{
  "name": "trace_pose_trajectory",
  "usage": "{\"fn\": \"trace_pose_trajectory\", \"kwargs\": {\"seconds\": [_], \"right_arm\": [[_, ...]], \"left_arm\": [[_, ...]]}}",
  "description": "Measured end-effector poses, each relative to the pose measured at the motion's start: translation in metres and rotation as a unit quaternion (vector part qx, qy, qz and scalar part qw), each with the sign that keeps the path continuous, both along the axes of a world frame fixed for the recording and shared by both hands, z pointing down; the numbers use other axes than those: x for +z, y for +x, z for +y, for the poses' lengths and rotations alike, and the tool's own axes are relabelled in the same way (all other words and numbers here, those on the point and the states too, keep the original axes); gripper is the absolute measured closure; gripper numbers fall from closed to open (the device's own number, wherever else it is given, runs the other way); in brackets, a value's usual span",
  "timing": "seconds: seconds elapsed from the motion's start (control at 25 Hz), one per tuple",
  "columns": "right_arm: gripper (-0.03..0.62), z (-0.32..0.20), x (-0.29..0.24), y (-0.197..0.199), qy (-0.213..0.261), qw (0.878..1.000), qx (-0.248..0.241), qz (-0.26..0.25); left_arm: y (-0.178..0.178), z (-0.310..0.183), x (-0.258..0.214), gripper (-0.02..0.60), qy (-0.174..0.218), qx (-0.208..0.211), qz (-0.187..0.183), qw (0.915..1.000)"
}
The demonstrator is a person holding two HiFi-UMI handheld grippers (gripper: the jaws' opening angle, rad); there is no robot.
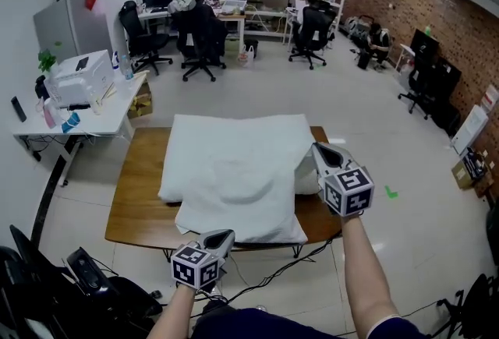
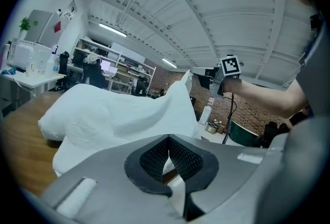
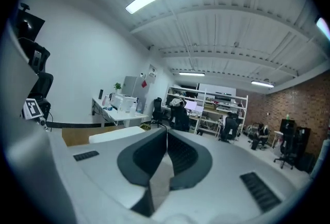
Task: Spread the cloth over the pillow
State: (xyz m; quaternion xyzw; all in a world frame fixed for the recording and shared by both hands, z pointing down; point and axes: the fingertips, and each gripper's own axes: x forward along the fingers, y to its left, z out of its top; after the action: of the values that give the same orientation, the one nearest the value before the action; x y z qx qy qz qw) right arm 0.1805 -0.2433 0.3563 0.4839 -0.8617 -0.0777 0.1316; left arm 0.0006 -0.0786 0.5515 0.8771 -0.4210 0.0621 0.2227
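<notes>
Looking down in the head view, where is the cloth (image 1: 242, 222), and which way does it run?

It lies on the wooden table (image 1: 140, 189), draped over the white pillow (image 1: 170, 188). Its long side seems to run from the table's far edge to the near edge, where the hem ends. The left gripper (image 1: 226, 235) sits low at the table's near edge, its wrist coming up from below. The right gripper (image 1: 318, 149) is over the table's right side on an outstretched bare forearm, with a corner of the cloth pulled up to it.

And the left gripper view?

The left gripper (image 2: 169, 152) has its jaws pressed together on a fold of cloth (image 2: 170, 109). Above the table (image 2: 20, 145) the cloth climbs to a peak at the right gripper (image 2: 202, 70), whose arm reaches across nearly level.

The right gripper view?

The right gripper (image 3: 166, 153) is clamped likewise, with a pale strip of cloth (image 3: 161, 179) pinched between its jaws. The table (image 3: 77, 136) shows beyond on the left, carrying a white slab; whether that is pillow or cloth I cannot tell.
</notes>
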Motion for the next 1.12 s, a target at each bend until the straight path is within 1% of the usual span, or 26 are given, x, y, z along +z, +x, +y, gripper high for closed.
{"fn": "trace_pose_trajectory", "kwargs": {"seconds": [0.12, 0.28, 0.52, 0.76, 0.92, 1.12], "right_arm": [[0.589, -0.013, -0.032, -0.011, 0.024, 1.0, -0.009, 0.001], [0.589, -0.031, -0.064, -0.023, 0.039, 0.999, -0.015, -0.007], [0.589, -0.05, -0.118, -0.044, 0.064, 0.998, -0.025, -0.012], [0.589, -0.064, -0.172, -0.055, 0.097, 0.995, -0.029, -0.003], [0.589, -0.069, -0.21, -0.058, 0.103, 0.994, -0.028, -0.017], [0.591, -0.069, -0.247, -0.067, 0.121, 0.992, -0.041, -0.015]], "left_arm": [[-0.001, -0.004, -0.004, 0.575, 0.006, 0.001, 0.002, 1.0], [0.0, -0.009, -0.01, 0.575, 0.014, 0.005, 0.001, 0.9999], [0.0, -0.024, -0.038, 0.575, 0.041, 0.012, -0.001, 0.9991], [0.017, -0.029, -0.054, 0.575, 0.059, 0.033, 0.002, 0.9977], [0.026, -0.03, -0.056, 0.575, 0.067, 0.051, -0.001, 0.9964], [0.031, -0.031, -0.064, 0.575, 0.077, 0.061, 0.001, 0.9952]]}}
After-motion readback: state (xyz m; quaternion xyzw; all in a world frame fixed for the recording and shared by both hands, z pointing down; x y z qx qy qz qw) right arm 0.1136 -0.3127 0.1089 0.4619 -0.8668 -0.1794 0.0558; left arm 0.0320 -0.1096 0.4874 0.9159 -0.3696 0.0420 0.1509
